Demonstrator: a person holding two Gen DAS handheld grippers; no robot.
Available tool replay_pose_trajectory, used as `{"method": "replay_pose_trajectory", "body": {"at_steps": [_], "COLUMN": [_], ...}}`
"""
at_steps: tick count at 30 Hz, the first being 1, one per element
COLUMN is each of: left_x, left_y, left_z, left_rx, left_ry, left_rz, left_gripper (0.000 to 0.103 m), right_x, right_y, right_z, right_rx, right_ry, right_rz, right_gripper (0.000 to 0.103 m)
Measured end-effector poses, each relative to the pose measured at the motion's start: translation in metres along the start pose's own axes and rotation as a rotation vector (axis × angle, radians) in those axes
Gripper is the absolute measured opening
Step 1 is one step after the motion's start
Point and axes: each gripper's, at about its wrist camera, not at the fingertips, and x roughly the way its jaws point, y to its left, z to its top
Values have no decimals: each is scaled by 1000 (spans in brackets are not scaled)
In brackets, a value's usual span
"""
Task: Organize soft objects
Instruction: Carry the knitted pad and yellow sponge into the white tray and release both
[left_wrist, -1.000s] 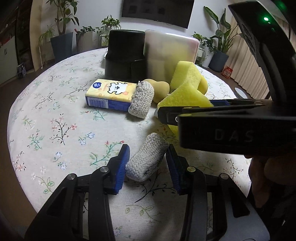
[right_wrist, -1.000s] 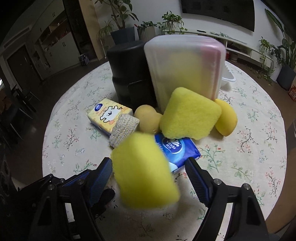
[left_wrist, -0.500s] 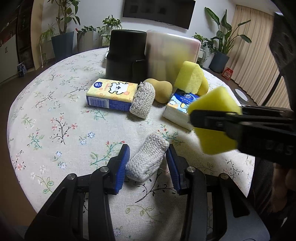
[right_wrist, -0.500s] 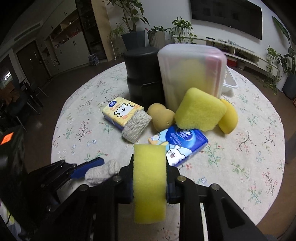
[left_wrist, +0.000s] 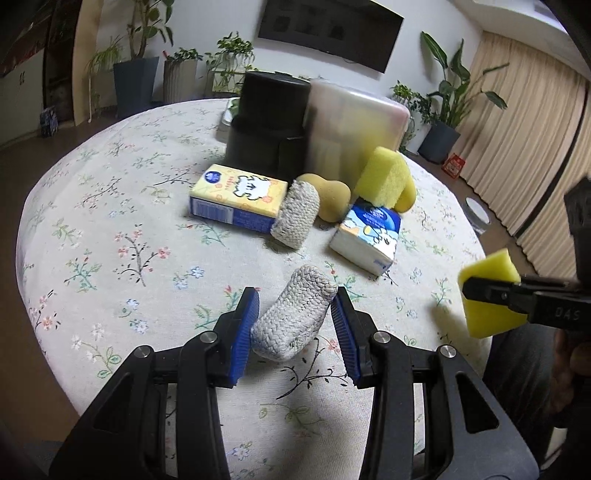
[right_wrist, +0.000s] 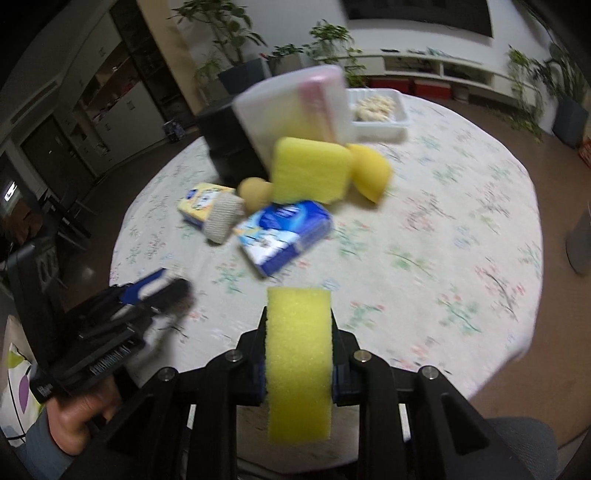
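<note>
My left gripper (left_wrist: 295, 326) is open with its blue pads either side of a grey knitted pad (left_wrist: 291, 323) lying on the floral tablecloth. My right gripper (right_wrist: 298, 356) is shut on a yellow sponge (right_wrist: 298, 358) and holds it above the table's near edge; the sponge also shows at the right of the left wrist view (left_wrist: 489, 295). Behind lie a second knitted pad (left_wrist: 295, 216), a yellow tissue pack (left_wrist: 238, 199), a blue tissue pack (left_wrist: 369, 236), a tan sponge (left_wrist: 332, 199) and a big yellow sponge (left_wrist: 382, 177).
A black cylindrical container (left_wrist: 267, 123) and a translucent lidded box (left_wrist: 354, 127) stand at the back of the round table (left_wrist: 110, 206). A white tray (right_wrist: 380, 118) with pale items sits behind them. The left gripper shows at the left of the right wrist view (right_wrist: 155, 291).
My right gripper closed on the yellow sponge, lifted it and carried it back toward the near right edge. The left gripper stayed around the knitted pad.
</note>
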Motion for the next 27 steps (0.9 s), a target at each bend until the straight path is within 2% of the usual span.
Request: {"method": "replay_pose_trajectory", "body": {"at_steps": [6, 11, 15, 20, 27], "left_x": [-10, -24, -26, -4, 40], "left_y": [19, 47, 74, 96, 94], "left_z": [16, 56, 101, 160, 229], "left_rx": [-52, -49, -35, -16, 48], "left_ry": [-11, -65, -99, -86, -57], "left_rz": [4, 64, 112, 113, 97], "left_gripper": [38, 38, 38, 38, 38], "right_x": [-10, -28, -34, -24, 4], "right_y": [-39, -80, -115, -150, -155], "right_z": [3, 28, 65, 123, 200], "right_rx": [61, 106, 128, 149, 93], "right_ry": [-9, -69, -113, -145, -167], "right_rz": [-49, -113, -167, -204, -210], "right_gripper": [25, 25, 25, 25, 26]}}
